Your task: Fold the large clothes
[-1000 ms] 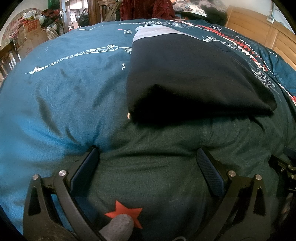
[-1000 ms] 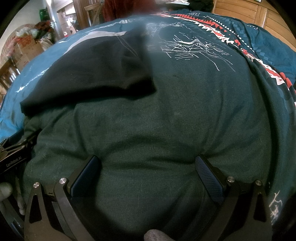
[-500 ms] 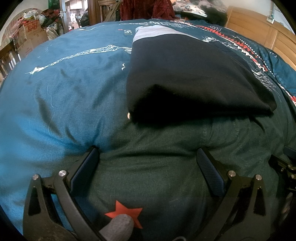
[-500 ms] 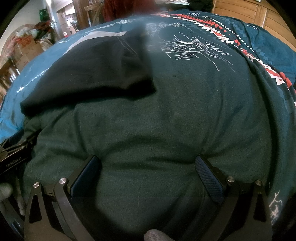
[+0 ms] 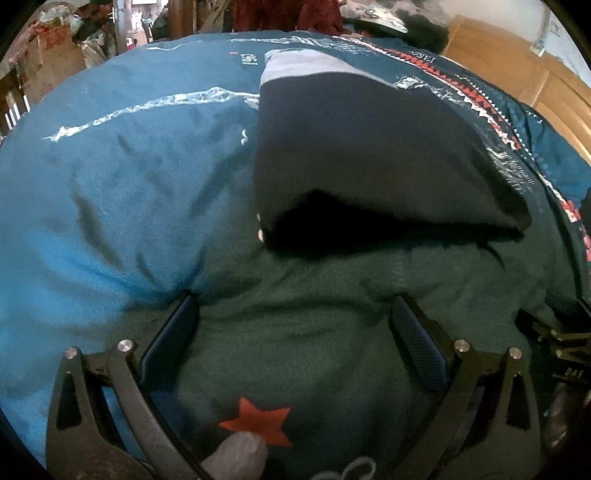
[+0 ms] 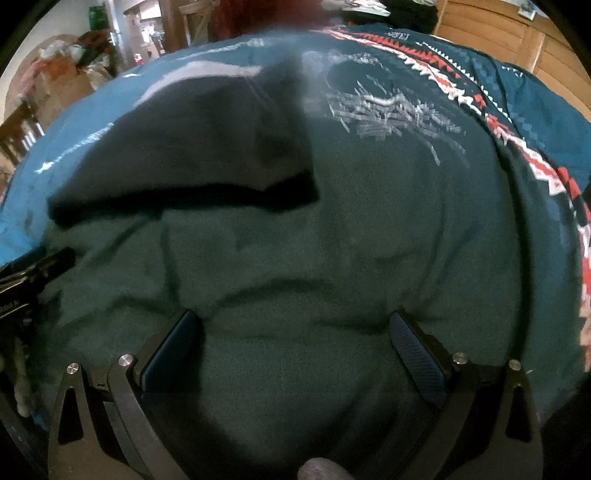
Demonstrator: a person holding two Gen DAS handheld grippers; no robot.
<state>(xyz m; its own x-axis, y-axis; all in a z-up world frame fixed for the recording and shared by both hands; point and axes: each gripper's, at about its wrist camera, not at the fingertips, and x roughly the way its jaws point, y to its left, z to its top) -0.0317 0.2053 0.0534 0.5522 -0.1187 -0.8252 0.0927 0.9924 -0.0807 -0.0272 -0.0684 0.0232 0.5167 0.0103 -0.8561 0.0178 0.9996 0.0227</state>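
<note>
Left gripper [image 5: 291, 325]: jaws wide apart, both fingertips pressed down into the dark green garment [image 5: 314, 332]. Cloth bulges up between the blue pads [image 5: 417, 343]; nothing pinched. A red star [image 5: 258, 422] printed on the garment sits low between the fingers, with a grey-gloved fingertip [image 5: 240, 456] just below it.

Right gripper [image 6: 295, 343]: same stance, jaws spread wide, tips sunk into the green garment [image 6: 332, 258], fabric puckered around each pad. No clamp on the cloth. Another grey fingertip [image 6: 321, 469] shows at the bottom edge.

Garment lies spread flat on the bed, nearest edge under both grippers. A black folded piece [image 5: 369, 147] with a pale grey band [image 5: 306, 64] at its far end rests on top of it, its near edge lifted and shadowed. Whether that piece is part of the green garment or separate, I cannot tell.

Surface: bed covered by a blue quilt [image 5: 110, 203] with white line print and a red-and-white zigzag border [image 6: 443, 74]. Soft, dents under pressure.

Room: wooden headboard [image 5: 517, 74] at right; cardboard boxes and clutter [image 5: 48, 51] at far left; doorway beyond; dark red cloth [image 5: 280, 14] past the far edge.

Pose: both grippers low, side by side, pointing along the bed; each appears at the edge of the other's view. Right view slightly blurred.
</note>
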